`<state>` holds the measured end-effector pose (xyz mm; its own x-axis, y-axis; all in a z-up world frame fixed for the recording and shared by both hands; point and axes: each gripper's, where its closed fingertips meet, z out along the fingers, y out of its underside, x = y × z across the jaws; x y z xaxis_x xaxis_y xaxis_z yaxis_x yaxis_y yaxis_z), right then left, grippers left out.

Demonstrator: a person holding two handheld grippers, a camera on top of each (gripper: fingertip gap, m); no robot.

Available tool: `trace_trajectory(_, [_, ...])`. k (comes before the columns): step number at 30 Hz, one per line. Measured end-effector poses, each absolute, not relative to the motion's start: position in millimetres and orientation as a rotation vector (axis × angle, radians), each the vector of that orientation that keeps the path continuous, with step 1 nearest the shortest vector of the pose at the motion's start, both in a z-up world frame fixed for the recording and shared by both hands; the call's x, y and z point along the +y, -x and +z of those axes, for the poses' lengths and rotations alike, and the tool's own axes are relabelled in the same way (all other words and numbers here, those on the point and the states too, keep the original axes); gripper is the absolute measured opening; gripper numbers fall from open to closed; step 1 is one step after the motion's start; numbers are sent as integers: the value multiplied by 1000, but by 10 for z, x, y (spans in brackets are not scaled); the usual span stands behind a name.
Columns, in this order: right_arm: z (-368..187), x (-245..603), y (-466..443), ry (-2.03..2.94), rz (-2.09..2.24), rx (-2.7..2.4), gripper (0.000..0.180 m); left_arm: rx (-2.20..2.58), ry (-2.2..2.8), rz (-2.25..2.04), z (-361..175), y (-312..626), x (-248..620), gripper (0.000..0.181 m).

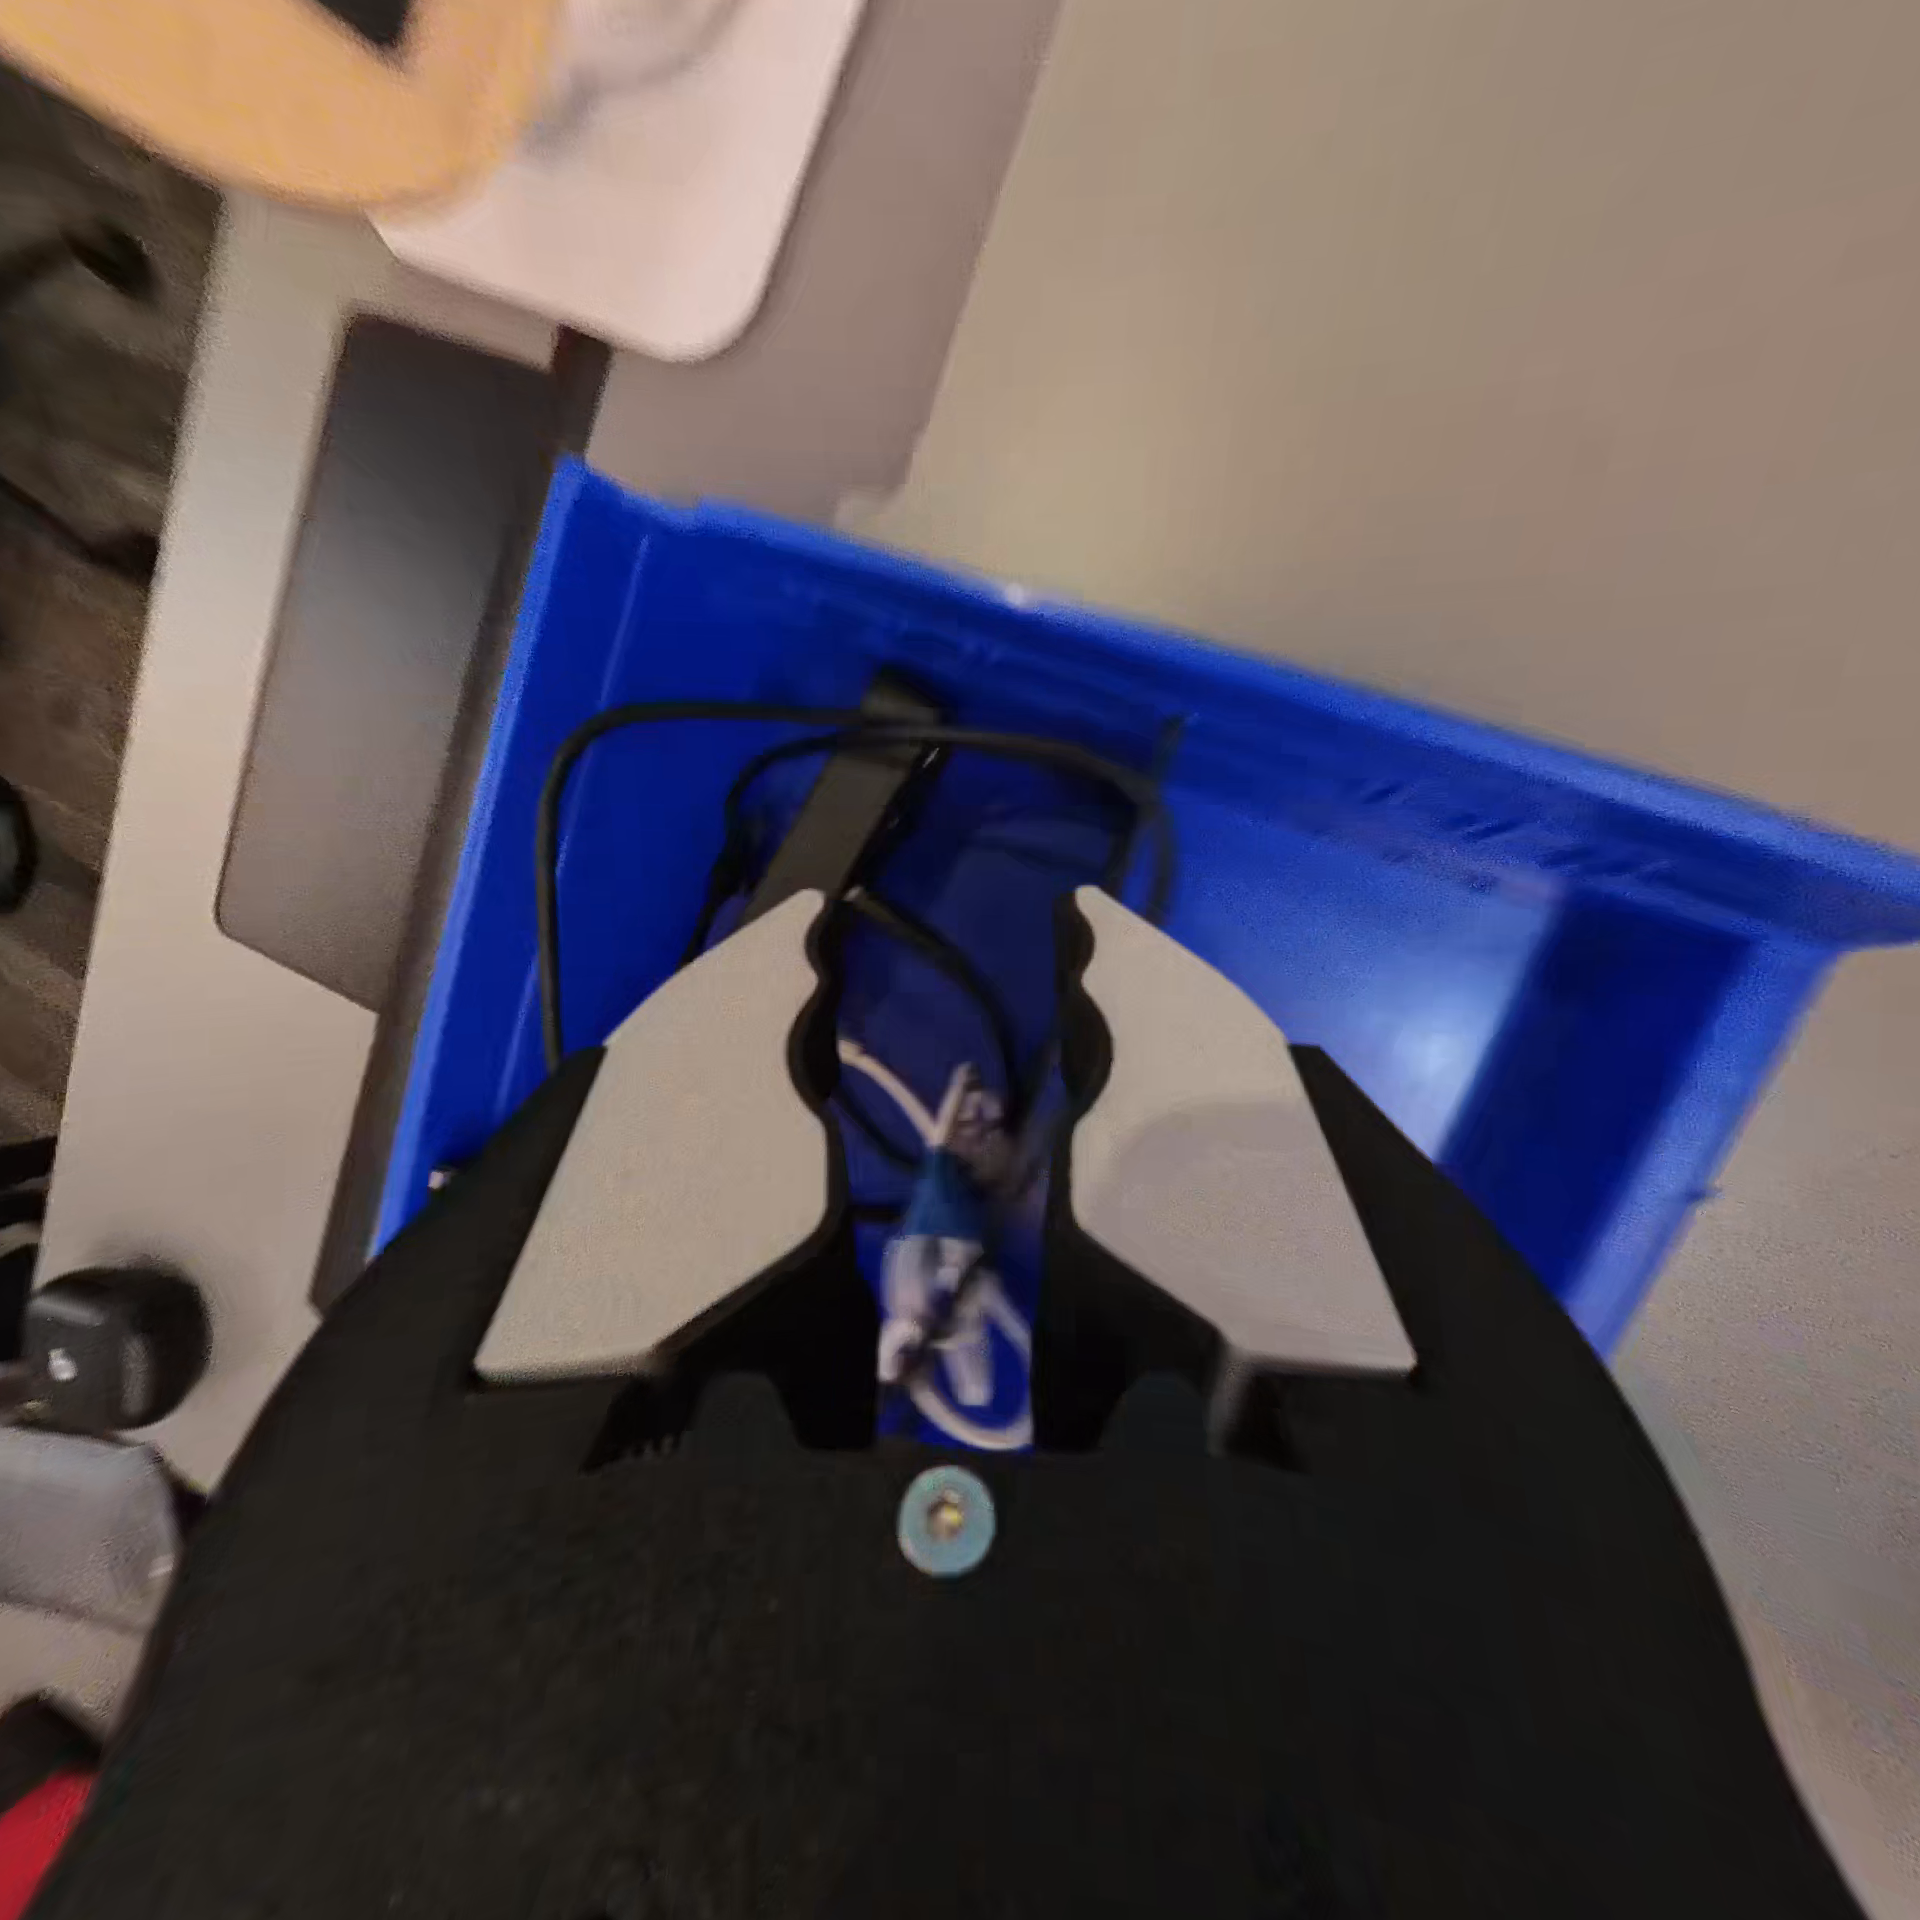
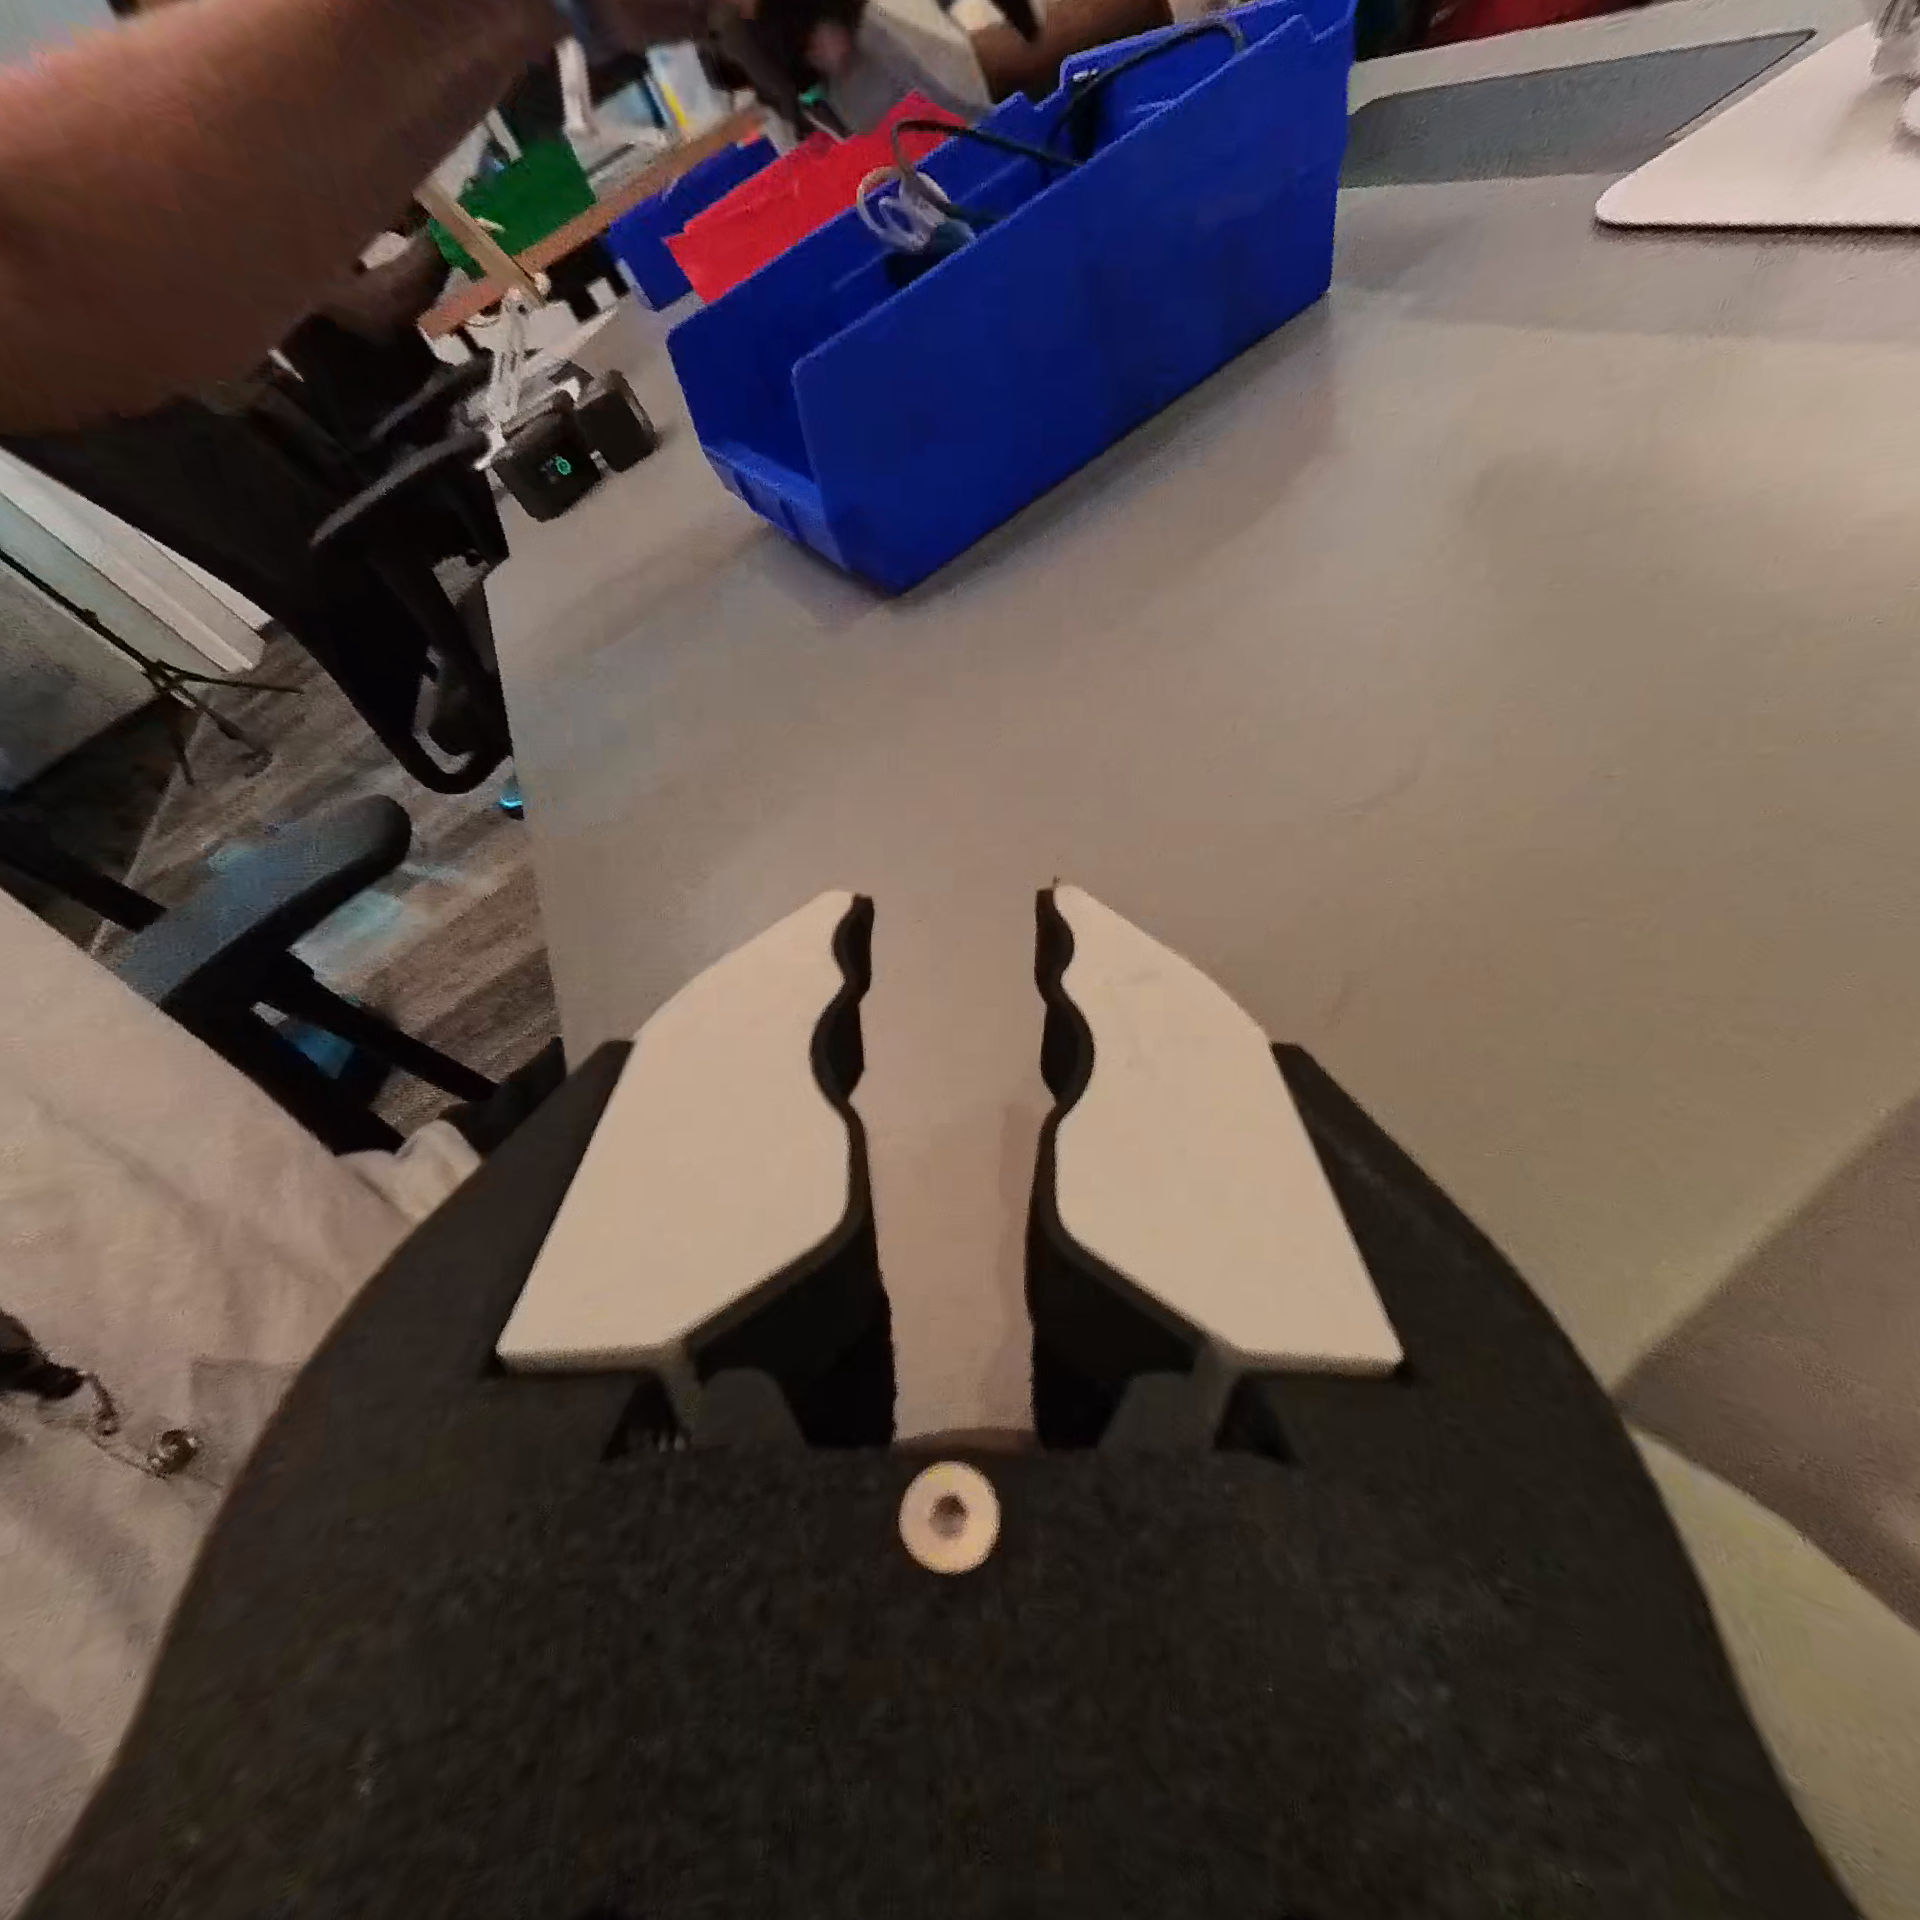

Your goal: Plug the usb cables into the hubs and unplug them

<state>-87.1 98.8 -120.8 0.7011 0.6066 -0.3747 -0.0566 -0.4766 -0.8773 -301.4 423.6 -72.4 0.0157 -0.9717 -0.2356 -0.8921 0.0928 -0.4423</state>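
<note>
Table (image 2: 1351,675): a grey top that carries the bin; the base of a white stand (image 2: 1766,156) rests on its far right part.
Blue bin (image 2: 1039,343): it stands on the table, far ahead of the right gripper, and directly under the left gripper.
Left gripper (image 1: 940,904): it hangs over the bin, fingers apart, nothing between them.
Right gripper (image 2: 954,904): low above bare table, fingers apart, holding nothing.
Black hub (image 1: 831,821): a flat bar leaning inside the bin, just beyond the left fingertips.
Black cable (image 1: 582,790): it loops around the hub inside the bin.
White cable (image 1: 935,1340): coiled in the bin below the left gripper; its plug is too blurred to tell.
</note>
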Motion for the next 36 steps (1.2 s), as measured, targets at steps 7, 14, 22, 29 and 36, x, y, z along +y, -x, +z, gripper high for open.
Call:
trace_trajectory(7, [-1222,886,863,1914,822,-435,30,2305,1823,237,-1472,3198,4956,47])
trace_trajectory(14, [-1210,869,954,1923,874,-460,30,2368,1699,438,-1560,3309,5110,28])
trace_trajectory(22, [-1185,833,1007,1919,896,-465,29,1946,1721,20,47,3046,5061,26])
trace_trajectory(29, [-1173,765,1002,1924,866,-463,28,1510,1502,-520,1971,2474,4580,26])
trace_trajectory(36, [-989,803,929,1848,795,-404,28,1380,1551,-847,1541,1634,3515,25])
